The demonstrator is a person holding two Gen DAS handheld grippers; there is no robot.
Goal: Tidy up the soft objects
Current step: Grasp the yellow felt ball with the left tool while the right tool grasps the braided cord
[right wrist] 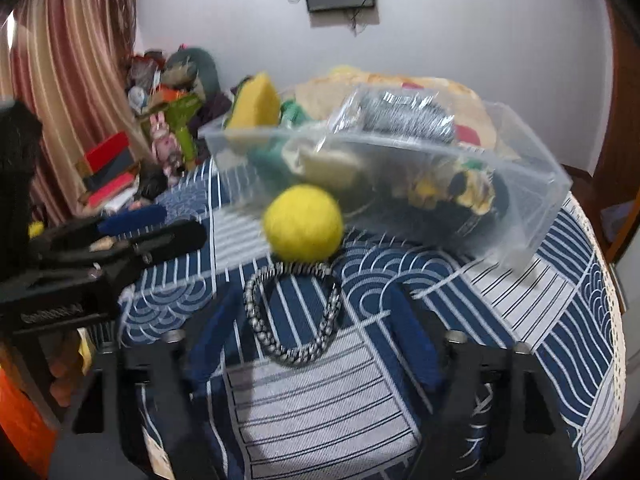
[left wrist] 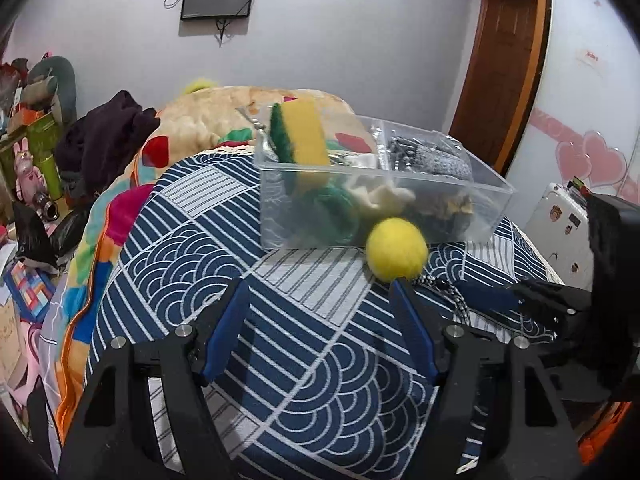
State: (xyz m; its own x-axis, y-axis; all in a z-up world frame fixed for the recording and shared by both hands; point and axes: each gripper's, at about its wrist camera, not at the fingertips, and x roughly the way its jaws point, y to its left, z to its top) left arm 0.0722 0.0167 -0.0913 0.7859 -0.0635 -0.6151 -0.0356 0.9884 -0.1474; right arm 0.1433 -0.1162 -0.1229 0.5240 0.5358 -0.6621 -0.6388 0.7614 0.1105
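A fuzzy yellow ball lies on the blue patterned cloth against the front wall of a clear plastic box. The box holds a yellow and green sponge, green yarn, a white soft thing and a grey scrubber. A black and white braided loop lies before the ball. My left gripper is open and empty, just short of the ball. My right gripper is open around the braided loop; it also shows at the right of the left wrist view.
The cloth covers a round table whose edge curves at right. A colourful quilt and dark clothes lie behind left. Clutter with toys and boxes stands far left. A wooden door is at right.
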